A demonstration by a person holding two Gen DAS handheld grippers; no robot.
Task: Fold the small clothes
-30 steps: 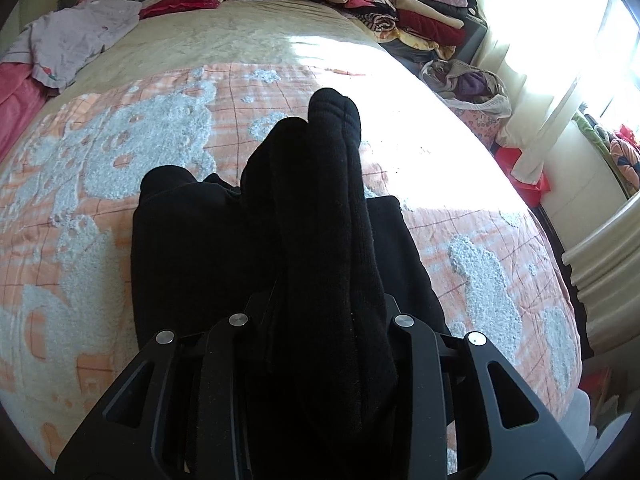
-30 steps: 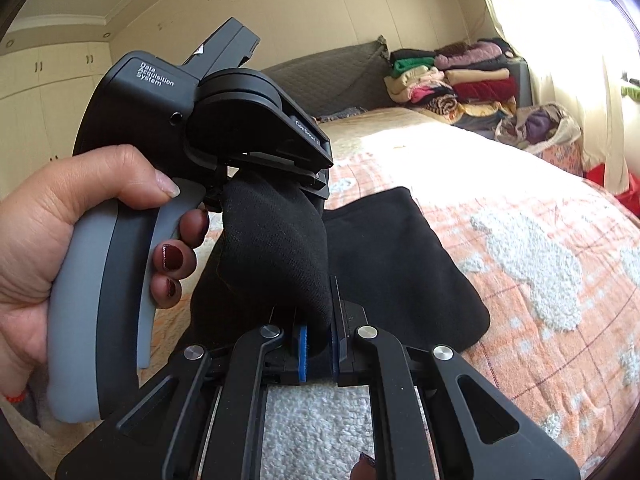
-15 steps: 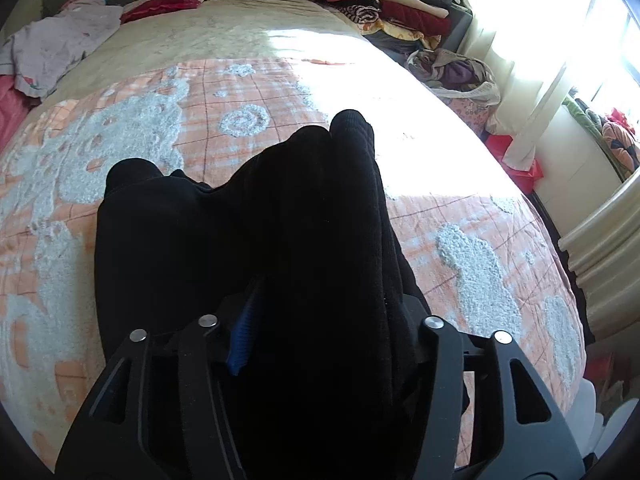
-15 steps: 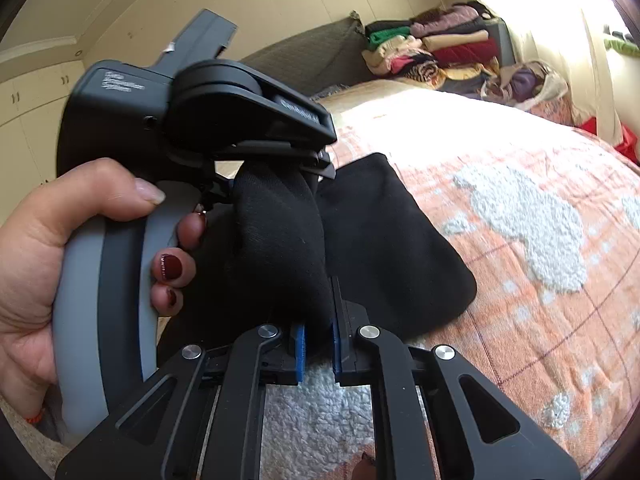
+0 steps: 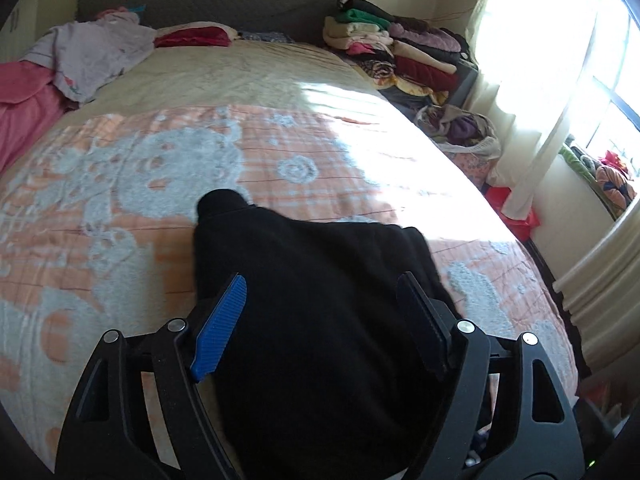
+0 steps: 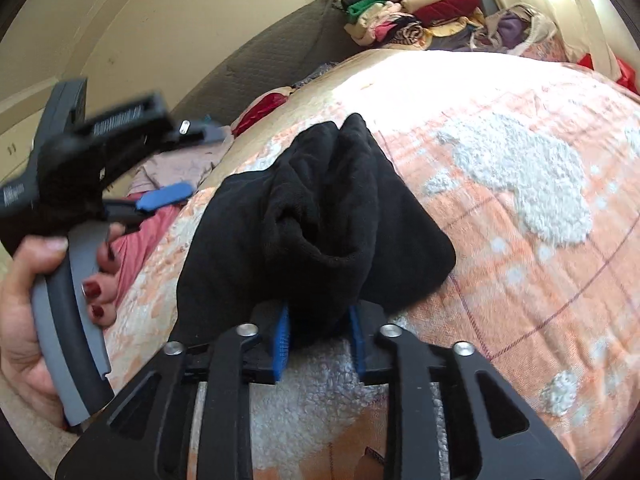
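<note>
Black fleece garment (image 6: 320,216) bunched on the orange-and-white patterned blanket (image 6: 520,208) on the bed. Right tool (image 6: 320,334) opening, folded edge between its blue pads, grip slackening. Left tool (image 5: 320,316) opening wide, clear of the cloth.

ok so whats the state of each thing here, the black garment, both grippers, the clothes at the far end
black garment: bunched, lying on the bed, one fold between the right gripper's pads
left gripper: jaws opening, clear of the cloth
right gripper: jaws opening, cloth between them
blanket: spread flat
stacked clothes: folded, piled beside the bed's far end
lilac garment: unfolded, crumpled
</note>
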